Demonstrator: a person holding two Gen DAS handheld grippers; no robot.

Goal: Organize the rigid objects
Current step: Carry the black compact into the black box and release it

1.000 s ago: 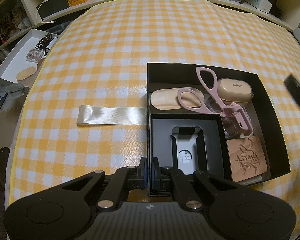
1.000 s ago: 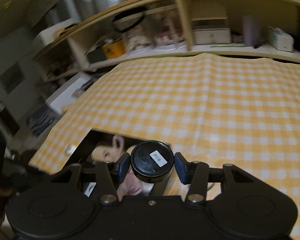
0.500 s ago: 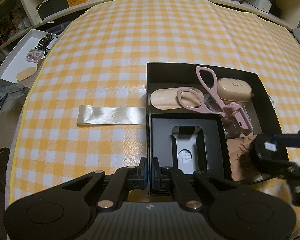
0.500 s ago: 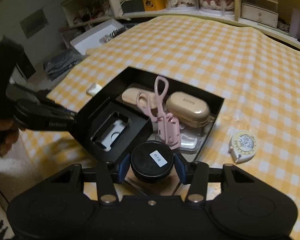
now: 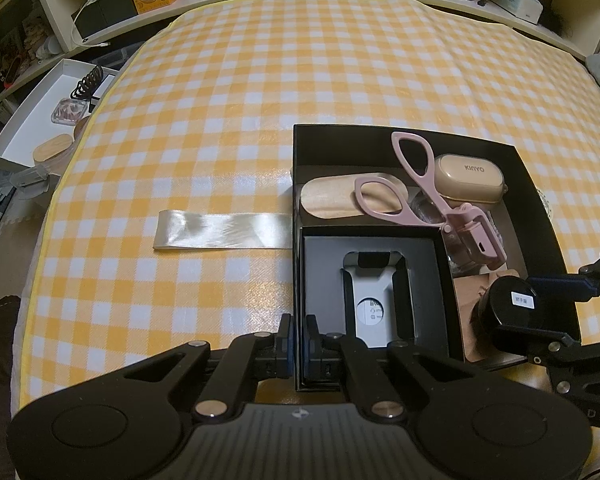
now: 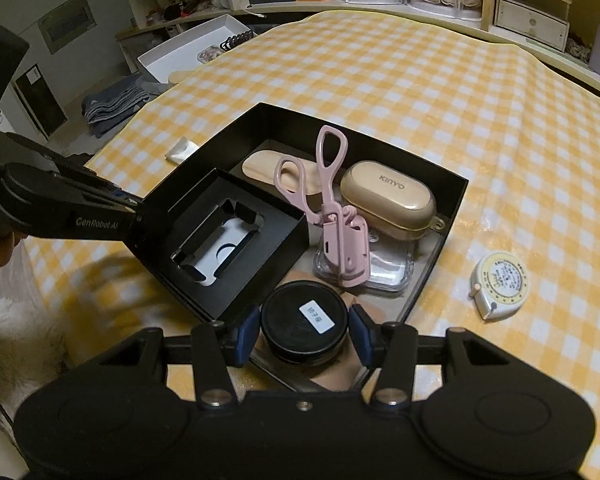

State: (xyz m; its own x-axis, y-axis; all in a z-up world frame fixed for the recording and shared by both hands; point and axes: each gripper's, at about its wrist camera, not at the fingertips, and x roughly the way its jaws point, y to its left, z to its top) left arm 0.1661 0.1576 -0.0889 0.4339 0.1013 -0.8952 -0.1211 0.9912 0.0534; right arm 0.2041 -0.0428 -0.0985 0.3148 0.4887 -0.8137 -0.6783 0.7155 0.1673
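My right gripper is shut on a round black jar with a white label. It holds the jar low over the near right corner of the big black box, above a carved wooden coaster. Whether the jar touches the coaster I cannot tell. My left gripper is shut on the near left wall of the small black box, which sits inside the big one. A pink eyelash curler, a beige KINYO case, a wooden oval and a clear case lie in the big box.
A white tape measure lies on the yellow checked cloth, right of the box. A pale satin ribbon lies to the box's left. A white tray with small items sits off the table's left edge. Shelves line the far side.
My right gripper has swung in and down with the jar, from above the open cloth to the near right corner of the big box. The left gripper kept still.
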